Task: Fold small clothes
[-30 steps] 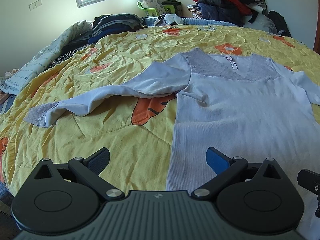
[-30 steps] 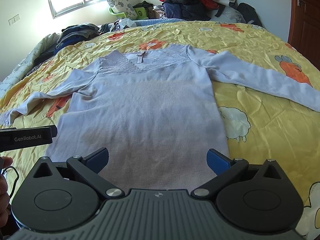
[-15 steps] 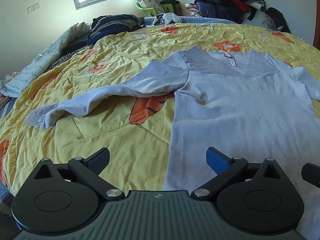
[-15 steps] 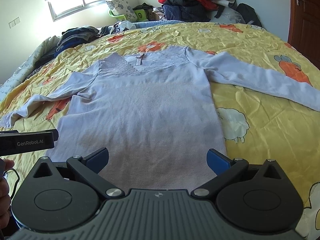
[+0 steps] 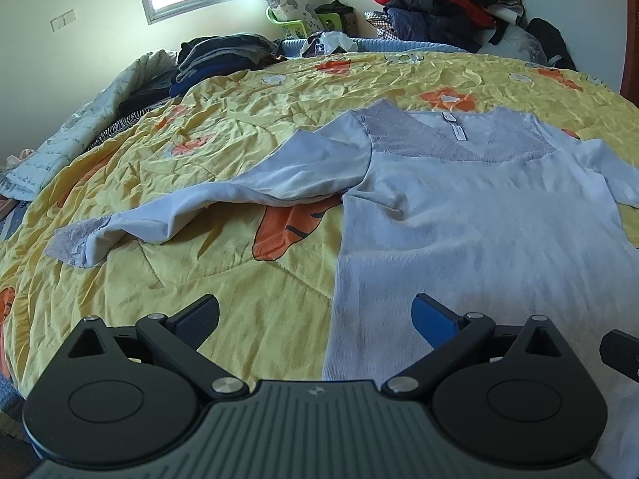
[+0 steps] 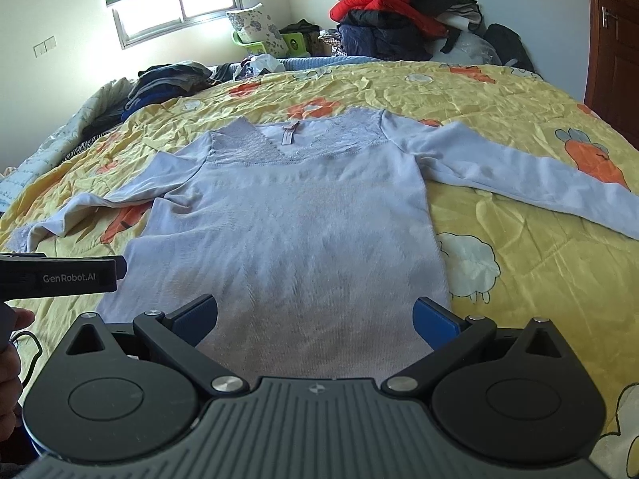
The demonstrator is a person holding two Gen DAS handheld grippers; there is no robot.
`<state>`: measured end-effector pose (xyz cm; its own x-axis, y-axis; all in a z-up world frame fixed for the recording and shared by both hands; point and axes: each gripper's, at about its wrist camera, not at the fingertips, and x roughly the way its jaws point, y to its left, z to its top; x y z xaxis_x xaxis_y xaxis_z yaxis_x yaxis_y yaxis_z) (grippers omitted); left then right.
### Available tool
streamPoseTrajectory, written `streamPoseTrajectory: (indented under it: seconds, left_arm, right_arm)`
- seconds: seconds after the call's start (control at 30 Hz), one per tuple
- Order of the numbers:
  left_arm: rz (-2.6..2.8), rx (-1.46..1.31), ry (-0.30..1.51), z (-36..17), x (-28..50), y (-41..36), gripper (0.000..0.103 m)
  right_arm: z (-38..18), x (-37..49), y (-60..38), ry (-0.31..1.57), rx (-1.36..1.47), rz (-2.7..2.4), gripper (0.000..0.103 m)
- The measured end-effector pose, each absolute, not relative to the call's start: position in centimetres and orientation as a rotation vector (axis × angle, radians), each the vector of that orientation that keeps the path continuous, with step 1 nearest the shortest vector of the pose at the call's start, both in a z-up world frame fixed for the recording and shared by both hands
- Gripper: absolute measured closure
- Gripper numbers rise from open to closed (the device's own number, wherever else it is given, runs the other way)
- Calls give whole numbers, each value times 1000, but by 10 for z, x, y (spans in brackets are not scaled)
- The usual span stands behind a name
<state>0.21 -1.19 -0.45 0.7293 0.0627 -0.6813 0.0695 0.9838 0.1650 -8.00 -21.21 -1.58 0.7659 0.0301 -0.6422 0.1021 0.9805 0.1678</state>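
Observation:
A pale lilac long-sleeved top [image 6: 295, 215] lies flat, front up, on the yellow quilt [image 6: 519, 263], neck away from me. Its lace yoke [image 6: 319, 143] is at the far end. One sleeve [image 6: 519, 175] stretches out to the right; the other sleeve [image 5: 223, 203] lies rumpled to the left. My left gripper [image 5: 315, 315] is open and empty over the top's left hem edge [image 5: 339, 319]. My right gripper [image 6: 315, 315] is open and empty above the hem's middle. The left gripper's body also shows in the right wrist view [image 6: 60, 275].
Dark folded clothes [image 5: 223, 60] and a pale blanket [image 5: 60, 147] lie at the bed's far left. A heap of red and dark jackets [image 6: 391, 20] is at the far right. A wooden door [image 6: 615, 40] stands right. A window [image 6: 179, 8] is behind.
Both grippers have lifted and tilted a little, so the top sits lower in both views. The top has not moved. Both stay open.

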Motion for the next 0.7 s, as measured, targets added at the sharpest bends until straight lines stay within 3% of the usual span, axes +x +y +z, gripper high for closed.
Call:
streamPoseTrajectory:
  seconds: [0.43,0.7]
  left_arm:
    - [-85,119,673,24,16,-28,0]
    - [-113,156,658,18,6,-43,0]
  right_arm:
    - [-12,-84,-243,577,192,-57,1]
    - [-28,-101,-362,497,545,-309,6]
